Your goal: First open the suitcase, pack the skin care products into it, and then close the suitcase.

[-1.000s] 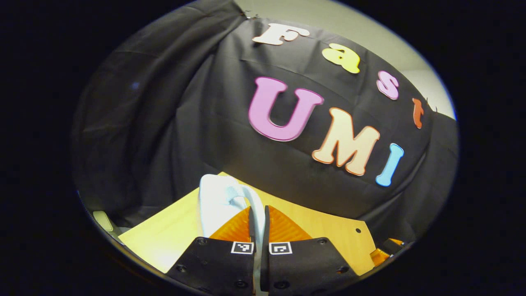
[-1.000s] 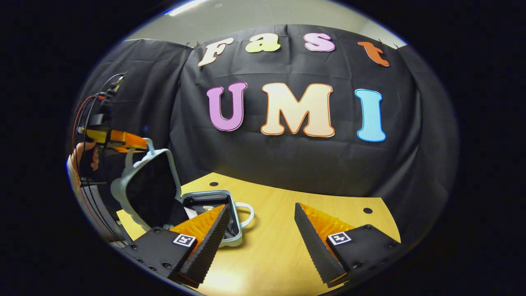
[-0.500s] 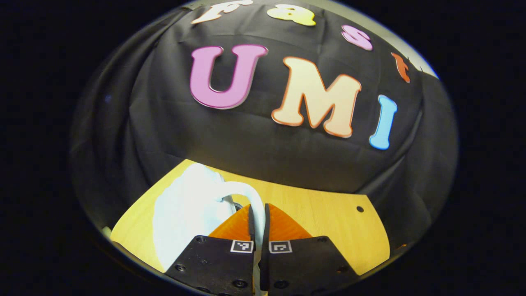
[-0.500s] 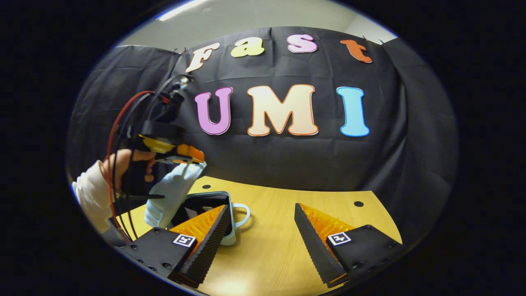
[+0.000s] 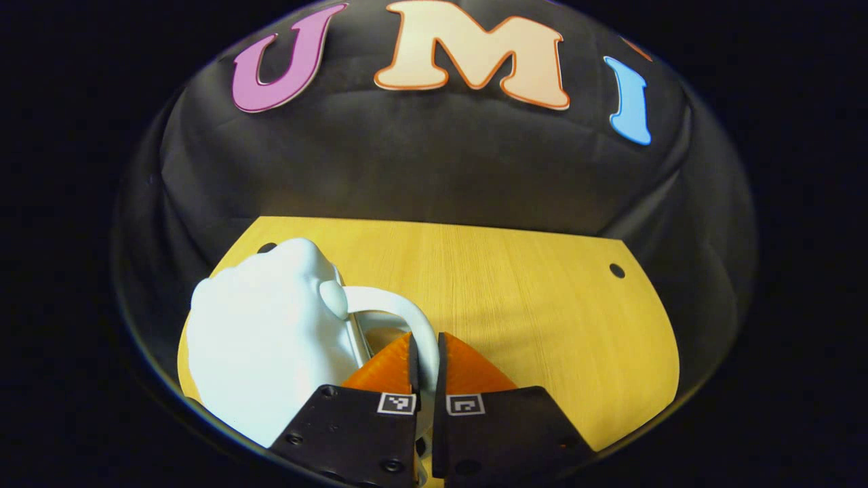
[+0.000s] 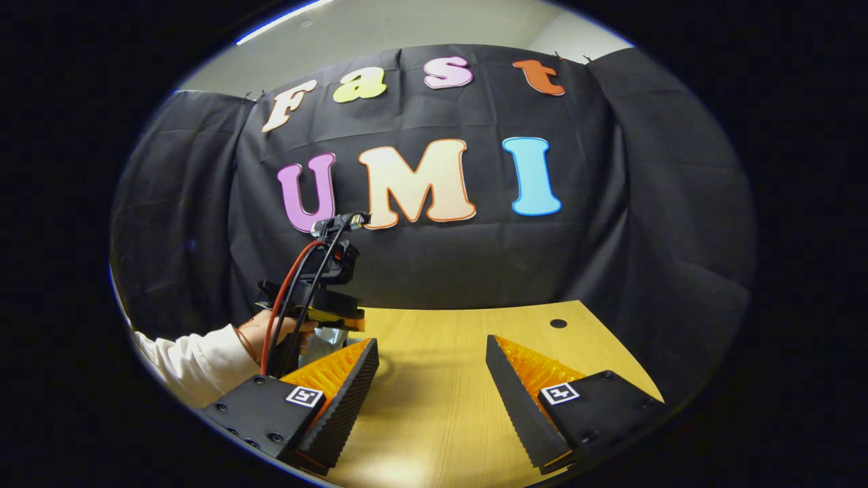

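- Suitcase (image 5: 271, 346): pale, lid down, near left on wooden table (image 5: 529, 298).
- Suitcase handle (image 5: 407, 318): white loop, pinched between left gripper (image 5: 425, 352) fingers.
- Right gripper (image 6: 430, 366): fingers spread wide, nothing between them, above table, right of the suitcase.

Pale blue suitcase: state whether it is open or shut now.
Apparently shut. In the left gripper view the pale blue suitcase lies lid-down on the wooden table, no interior visible; the left gripper pinches its handle.
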`<state>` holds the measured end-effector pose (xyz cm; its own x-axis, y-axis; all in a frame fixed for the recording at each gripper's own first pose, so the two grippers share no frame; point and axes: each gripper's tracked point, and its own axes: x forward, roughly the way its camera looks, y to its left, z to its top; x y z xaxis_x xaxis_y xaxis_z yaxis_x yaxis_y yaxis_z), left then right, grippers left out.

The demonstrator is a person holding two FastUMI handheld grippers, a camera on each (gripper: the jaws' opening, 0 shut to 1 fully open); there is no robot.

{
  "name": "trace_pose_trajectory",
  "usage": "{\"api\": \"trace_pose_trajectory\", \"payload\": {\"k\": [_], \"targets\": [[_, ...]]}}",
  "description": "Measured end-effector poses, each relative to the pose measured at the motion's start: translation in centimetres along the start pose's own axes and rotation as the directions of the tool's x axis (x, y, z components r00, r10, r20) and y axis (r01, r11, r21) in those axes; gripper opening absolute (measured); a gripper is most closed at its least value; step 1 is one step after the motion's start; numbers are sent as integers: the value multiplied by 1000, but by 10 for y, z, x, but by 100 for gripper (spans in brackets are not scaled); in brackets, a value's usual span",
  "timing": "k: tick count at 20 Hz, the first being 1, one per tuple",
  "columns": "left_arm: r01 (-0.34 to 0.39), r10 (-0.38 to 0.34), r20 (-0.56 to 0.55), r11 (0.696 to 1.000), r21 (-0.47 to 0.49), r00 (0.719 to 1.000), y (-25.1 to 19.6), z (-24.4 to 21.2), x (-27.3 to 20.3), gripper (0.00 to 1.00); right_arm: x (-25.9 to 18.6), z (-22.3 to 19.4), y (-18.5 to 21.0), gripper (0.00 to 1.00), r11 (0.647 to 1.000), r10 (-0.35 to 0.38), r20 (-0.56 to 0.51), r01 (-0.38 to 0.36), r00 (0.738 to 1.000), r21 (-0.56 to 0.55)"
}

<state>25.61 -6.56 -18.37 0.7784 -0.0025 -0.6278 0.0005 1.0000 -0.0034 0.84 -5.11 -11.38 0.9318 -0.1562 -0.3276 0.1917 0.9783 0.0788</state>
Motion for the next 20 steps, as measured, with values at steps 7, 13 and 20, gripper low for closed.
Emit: {"api": "trace_pose_trajectory", "payload": {"k": [7,13,20], "targets": [[8,-8,23,1000,-1,1000,8,5,-4,52,4,2,-20,99,999,-10,-3,10,1000,31],[45,-40,249,999,-14,968,17,40,-87,94,4,12,-21,98,999,31,18,-32,999,39],[28,1,473,998,-55,881,29,41,-191,93,-3,24,-20,99,997,66,53,-68,996,28]]}}
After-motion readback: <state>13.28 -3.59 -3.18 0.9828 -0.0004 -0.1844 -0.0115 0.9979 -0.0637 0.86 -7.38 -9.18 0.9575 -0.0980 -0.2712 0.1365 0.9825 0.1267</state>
